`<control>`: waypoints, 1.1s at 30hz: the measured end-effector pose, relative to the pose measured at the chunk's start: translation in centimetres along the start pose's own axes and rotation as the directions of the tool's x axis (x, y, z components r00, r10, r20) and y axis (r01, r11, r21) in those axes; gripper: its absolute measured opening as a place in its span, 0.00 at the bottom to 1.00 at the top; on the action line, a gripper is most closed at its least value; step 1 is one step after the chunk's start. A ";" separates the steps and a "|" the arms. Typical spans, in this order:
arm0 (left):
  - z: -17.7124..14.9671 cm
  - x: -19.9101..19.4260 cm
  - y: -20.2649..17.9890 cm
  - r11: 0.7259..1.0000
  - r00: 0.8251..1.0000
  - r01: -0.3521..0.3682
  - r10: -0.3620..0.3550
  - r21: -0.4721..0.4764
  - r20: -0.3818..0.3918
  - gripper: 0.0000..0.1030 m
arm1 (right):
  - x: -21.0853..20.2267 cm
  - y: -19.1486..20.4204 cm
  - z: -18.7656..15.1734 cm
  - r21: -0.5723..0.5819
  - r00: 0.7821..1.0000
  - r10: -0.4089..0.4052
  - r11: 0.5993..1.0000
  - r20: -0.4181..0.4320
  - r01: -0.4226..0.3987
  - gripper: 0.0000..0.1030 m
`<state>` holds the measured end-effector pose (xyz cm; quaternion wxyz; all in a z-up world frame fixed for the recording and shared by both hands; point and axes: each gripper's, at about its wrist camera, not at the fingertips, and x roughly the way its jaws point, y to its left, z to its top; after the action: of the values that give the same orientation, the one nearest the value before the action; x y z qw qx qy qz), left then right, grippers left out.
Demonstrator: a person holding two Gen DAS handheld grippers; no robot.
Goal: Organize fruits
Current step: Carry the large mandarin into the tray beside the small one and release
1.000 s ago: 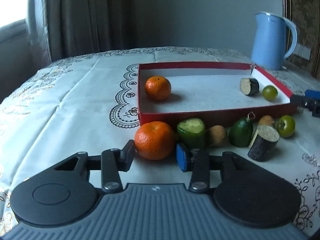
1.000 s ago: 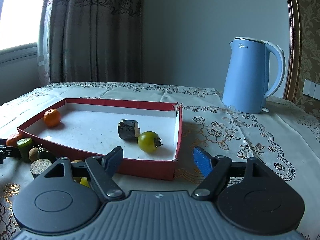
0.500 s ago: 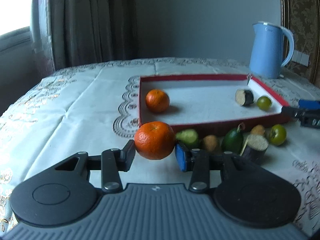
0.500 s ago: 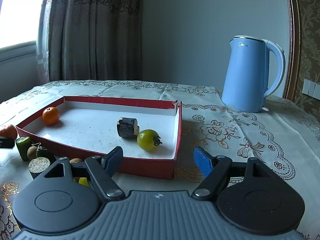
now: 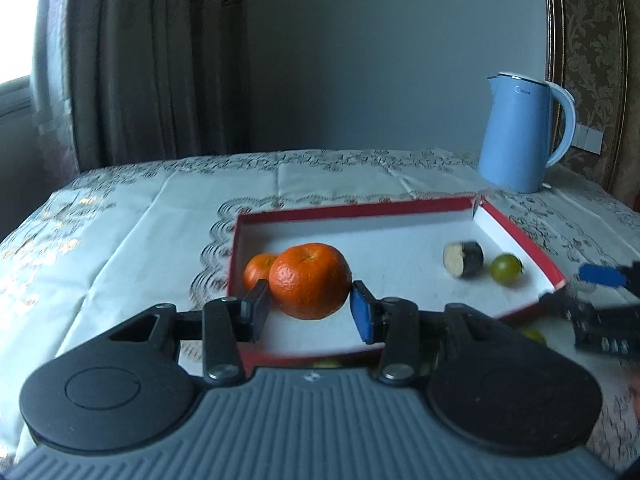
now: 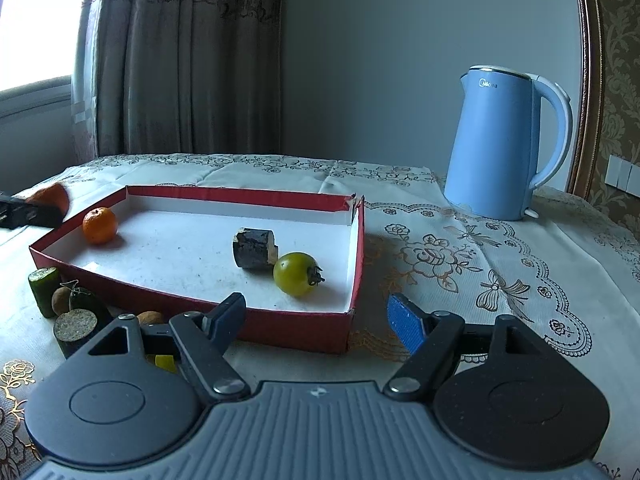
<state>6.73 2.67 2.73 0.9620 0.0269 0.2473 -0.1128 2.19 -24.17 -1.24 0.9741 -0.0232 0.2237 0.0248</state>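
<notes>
Left wrist view gives us the red box (image 5: 516, 236), a shallow tray with a white floor, lying on the patterned tablecloth (image 5: 120, 248). Inside it we find three items: a small orange (image 5: 256, 270) near the left wall, a dark cut stub (image 5: 463, 259) with a pale face toward the right, and a green tomato (image 5: 506, 267) just beside that stub. We note the left gripper (image 5: 309, 306) clamped on a large orange (image 5: 309, 280), both pads pressed to its sides; the fruit hangs clear above the box's near-left part and partly hides the small orange behind it.

From the right wrist view we confirm the same contents, with the stub touching or nearly touching the tomato. We record the right gripper (image 6: 316, 320) with its fingers well apart and nothing between them, hovering at the near right corner of the box.

Outside the box, along its near-left wall, we list a cucumber piece (image 6: 43, 292), a brown round fruit (image 6: 61, 300), a dark green fruit (image 6: 86, 300), a dark cylinder with a rough pale top (image 6: 76, 328), another brown fruit (image 6: 150, 317) and a yellow scrap (image 6: 164, 362) partly hidden by the gripper. A blue kettle (image 6: 500, 144) stands well apart beyond the far right corner. Curtains (image 6: 184, 60) hang behind the table. The box's far right corner is torn open.
</notes>
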 end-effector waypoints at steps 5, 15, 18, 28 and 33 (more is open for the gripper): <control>1.5 3.9 -1.1 1.000 0.999 -0.015 0.015 -0.006 -0.037 0.38 | 0.1 0.0 0.0 -0.001 1.000 0.000 1.000 -0.001 0.000 0.76; 2.3 8.5 -1.9 0.997 0.993 -0.078 0.079 0.008 -0.087 0.39 | 0.2 0.1 0.0 -0.009 1.000 0.003 1.000 -0.006 -0.003 0.76; 2.5 9.2 -2.1 0.997 0.992 -0.080 0.079 -0.006 -0.100 0.39 | 0.2 0.1 0.0 -0.012 1.000 0.003 1.000 -0.007 -0.003 0.76; 2.1 8.6 -2.4 0.998 0.997 -0.057 0.057 -0.007 -0.053 0.75 | 0.4 0.2 -0.1 -0.014 1.000 0.004 1.000 -0.014 -0.005 0.79; 1.6 6.1 -2.3 0.996 0.996 -0.084 0.084 0.035 0.011 0.79 | 0.6 0.1 -0.1 -0.007 1.000 0.008 1.000 -0.017 -0.008 0.80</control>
<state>12.15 -0.94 1.25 0.9664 0.0536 0.2393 -0.0768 2.61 -24.08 -1.62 0.9719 -0.0259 0.2321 0.0292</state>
